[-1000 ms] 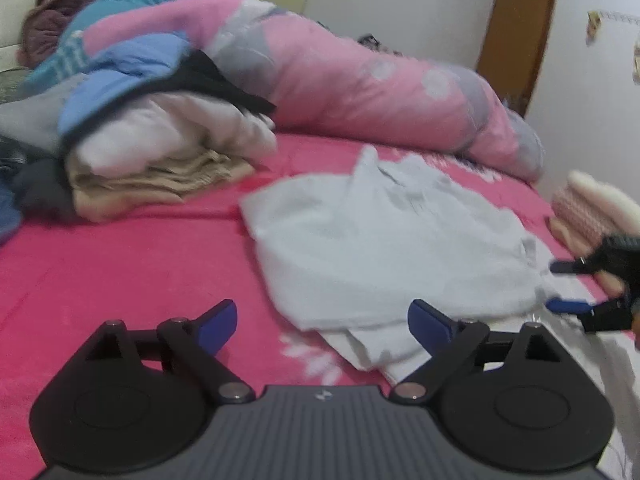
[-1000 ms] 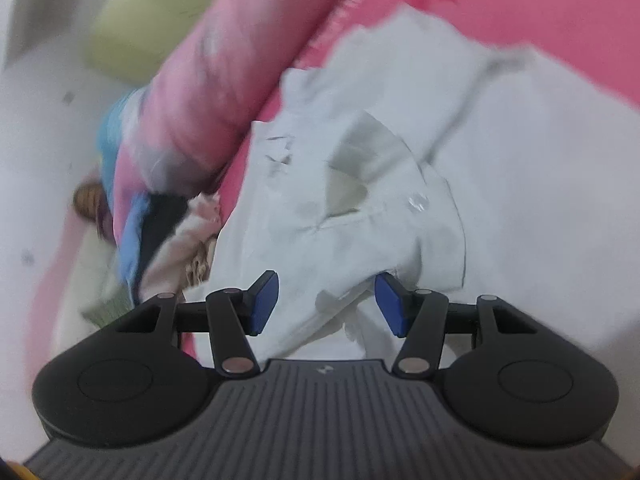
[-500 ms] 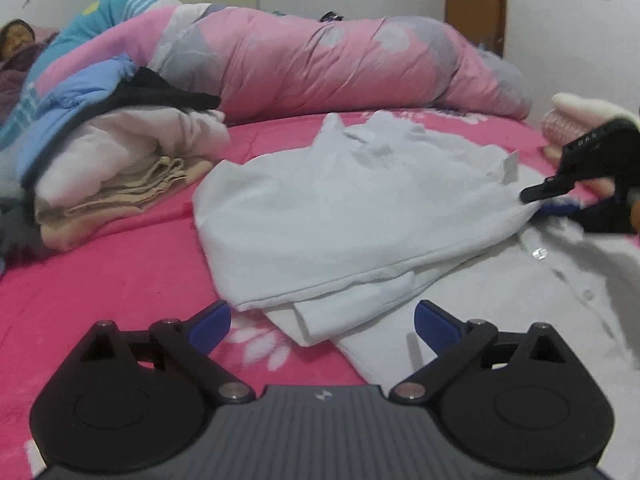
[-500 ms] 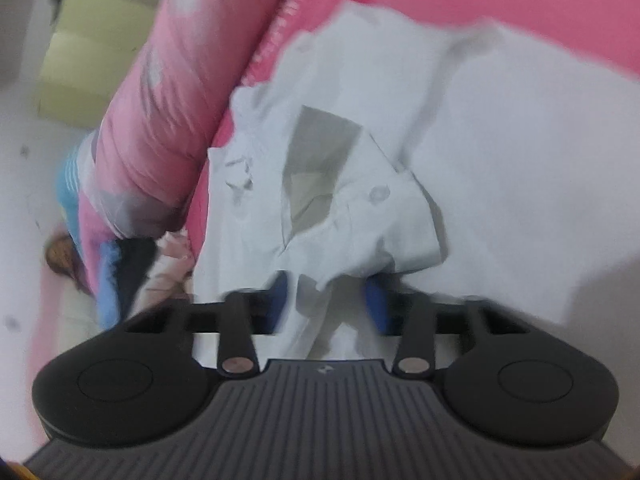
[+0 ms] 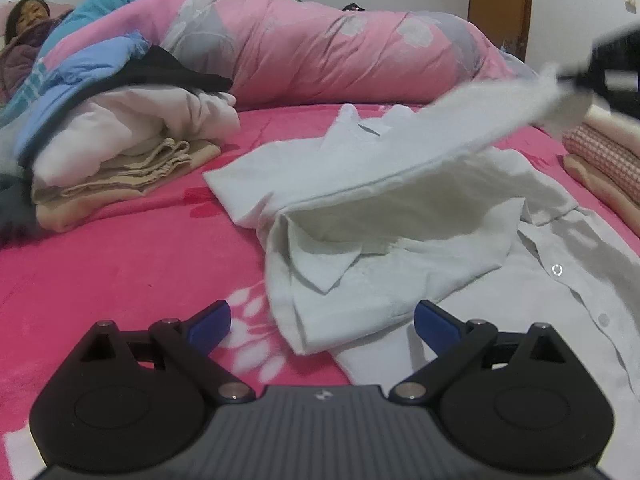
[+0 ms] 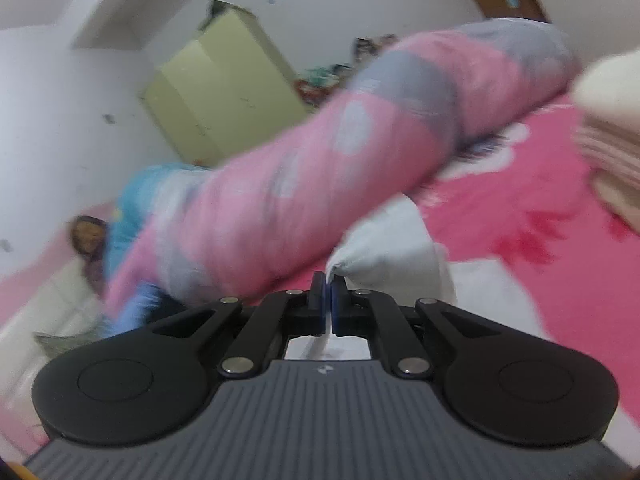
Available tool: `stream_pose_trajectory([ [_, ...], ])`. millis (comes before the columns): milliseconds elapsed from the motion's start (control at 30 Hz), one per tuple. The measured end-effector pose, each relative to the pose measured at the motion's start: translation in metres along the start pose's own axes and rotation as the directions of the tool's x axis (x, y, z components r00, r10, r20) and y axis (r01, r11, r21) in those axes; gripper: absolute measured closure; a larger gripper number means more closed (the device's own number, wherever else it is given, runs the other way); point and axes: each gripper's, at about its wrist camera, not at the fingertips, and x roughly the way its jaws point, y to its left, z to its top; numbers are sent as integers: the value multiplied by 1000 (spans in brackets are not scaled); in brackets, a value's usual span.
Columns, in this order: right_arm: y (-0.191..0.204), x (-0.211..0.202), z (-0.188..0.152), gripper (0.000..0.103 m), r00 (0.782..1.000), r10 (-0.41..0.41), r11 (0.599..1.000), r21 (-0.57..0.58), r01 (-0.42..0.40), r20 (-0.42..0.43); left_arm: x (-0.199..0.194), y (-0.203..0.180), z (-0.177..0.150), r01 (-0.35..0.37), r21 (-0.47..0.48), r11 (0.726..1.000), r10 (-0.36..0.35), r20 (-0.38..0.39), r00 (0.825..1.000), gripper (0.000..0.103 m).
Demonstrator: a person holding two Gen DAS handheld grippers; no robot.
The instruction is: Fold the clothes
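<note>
One clothes pile (image 5: 120, 168) at left; left claw (image 5: 322, 322) wide and empty at bottom centre; one white shirt (image 5: 400, 240) mid-frame on the pink bed (image 5: 120, 272), its edge raised at upper right, pinched by the closed right claw (image 6: 329, 300); one folded stack (image 5: 604, 164) at right.

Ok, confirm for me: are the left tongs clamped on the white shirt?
No, the left tongs stand wide open, with the white shirt lying between and beyond their tips.
</note>
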Motion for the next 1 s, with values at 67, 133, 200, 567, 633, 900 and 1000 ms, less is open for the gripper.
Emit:
stream_pose_trajectory([
  [67, -23, 11, -5, 102, 997, -68, 997, 26, 68, -25, 2, -1, 0, -2, 2, 1000, 2, -5, 1000, 4],
  [133, -28, 21, 0, 102, 997, -77, 996, 40, 78, -29, 3, -1, 1, -3, 5, 1000, 3, -10, 1000, 4],
  [200, -14, 26, 12, 102, 999, -36, 999, 12, 36, -7, 5, -2, 1, -5, 7, 1000, 5, -16, 1000, 4],
  [567, -10, 8, 19, 102, 998, 17, 991, -135, -7, 68, 14, -5, 3, -12, 17, 1000, 13, -44, 999, 4],
  [633, -46, 22, -6, 102, 997, -75, 994, -79, 73, -23, 14, -5, 3, -12, 16, 1000, 13, -48, 999, 4],
  [900, -84, 47, -18, 102, 988, -110, 993, 25, 113, -111, 14, -4, 3, -23, -1, 1000, 23, -47, 999, 4],
  [1000, -76, 39, -7, 101, 994, -76, 997, -7, 76, -75, 13, -4, 3, -28, -5, 1000, 27, -43, 999, 4],
])
